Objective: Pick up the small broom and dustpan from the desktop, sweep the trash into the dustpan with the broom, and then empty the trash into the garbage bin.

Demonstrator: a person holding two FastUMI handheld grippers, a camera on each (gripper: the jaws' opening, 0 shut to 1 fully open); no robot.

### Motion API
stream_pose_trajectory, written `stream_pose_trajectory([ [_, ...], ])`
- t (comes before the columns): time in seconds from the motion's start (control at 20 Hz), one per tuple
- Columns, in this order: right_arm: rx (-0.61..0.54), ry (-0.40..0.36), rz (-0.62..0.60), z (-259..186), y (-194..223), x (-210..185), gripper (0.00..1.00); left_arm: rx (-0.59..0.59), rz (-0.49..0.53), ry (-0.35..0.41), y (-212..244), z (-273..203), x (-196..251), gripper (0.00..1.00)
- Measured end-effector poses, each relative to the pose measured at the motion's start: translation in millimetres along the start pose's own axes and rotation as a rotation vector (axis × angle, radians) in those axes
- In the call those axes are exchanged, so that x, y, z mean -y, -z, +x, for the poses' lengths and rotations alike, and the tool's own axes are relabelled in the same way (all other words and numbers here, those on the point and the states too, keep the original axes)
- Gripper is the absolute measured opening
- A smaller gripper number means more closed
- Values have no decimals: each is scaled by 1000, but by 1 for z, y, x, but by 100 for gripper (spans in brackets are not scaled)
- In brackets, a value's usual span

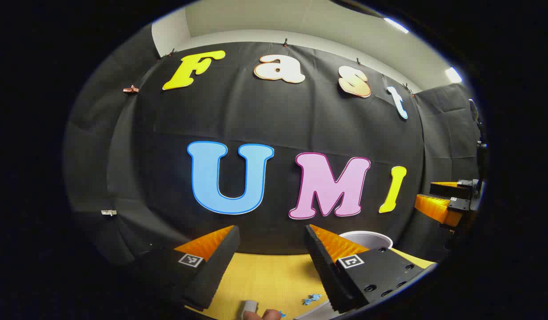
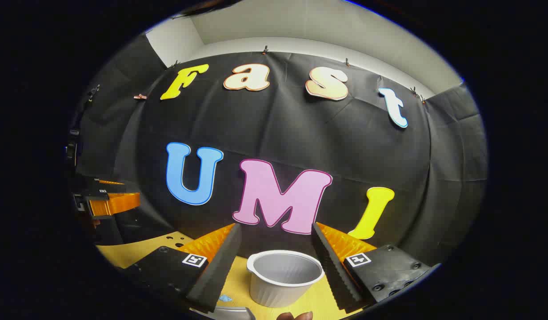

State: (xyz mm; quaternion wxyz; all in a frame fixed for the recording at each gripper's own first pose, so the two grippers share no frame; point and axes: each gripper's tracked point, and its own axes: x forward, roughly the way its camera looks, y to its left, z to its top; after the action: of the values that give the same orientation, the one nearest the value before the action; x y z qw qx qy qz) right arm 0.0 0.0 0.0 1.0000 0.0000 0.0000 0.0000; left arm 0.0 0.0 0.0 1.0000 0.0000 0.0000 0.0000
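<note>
In the left gripper view my left gripper [image 1: 271, 229] stands open above the yellow desktop [image 1: 269, 280], with nothing between its fingers. Small blue trash scraps [image 1: 311, 299] lie on the desk near its right finger. A grey rounded tip [image 1: 249, 306], maybe a handle, pokes in at the bottom edge beside a person's fingertip. In the right gripper view my right gripper [image 2: 276, 226] is also open and empty. The white ribbed garbage bin [image 2: 285, 275] stands upright on the desk just beyond its fingers. A blue scrap [image 2: 225, 298] and a grey edge [image 2: 234, 312] lie below.
The bin's rim [image 1: 366, 238] peeks over the left gripper's right finger. The right gripper [image 1: 447, 200] hangs at the far right of the left gripper view. The left gripper [image 2: 109, 200] shows at the left of the right gripper view. The black cloth wall stands behind the desk.
</note>
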Motion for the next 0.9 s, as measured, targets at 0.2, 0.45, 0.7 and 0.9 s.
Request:
stream_pose_trajectory([
  [0.2, -2, -6, 1, -2, -1, -2, 97, -2, 13, 3, 0, -4, 0, 94],
  [0.45, -4, -24, -11, -9, -2, -10, 97, 0, 21, 2, 1, -11, -2, 95],
  [0.7, -6, -40, -13, -14, -1, -20, 97, 1, 38, 3, 0, -18, -6, 95],
  [0.9, -38, -80, -9, -18, 8, -34, 97, -4, 42, -1, 3, -21, -14, 94],
])
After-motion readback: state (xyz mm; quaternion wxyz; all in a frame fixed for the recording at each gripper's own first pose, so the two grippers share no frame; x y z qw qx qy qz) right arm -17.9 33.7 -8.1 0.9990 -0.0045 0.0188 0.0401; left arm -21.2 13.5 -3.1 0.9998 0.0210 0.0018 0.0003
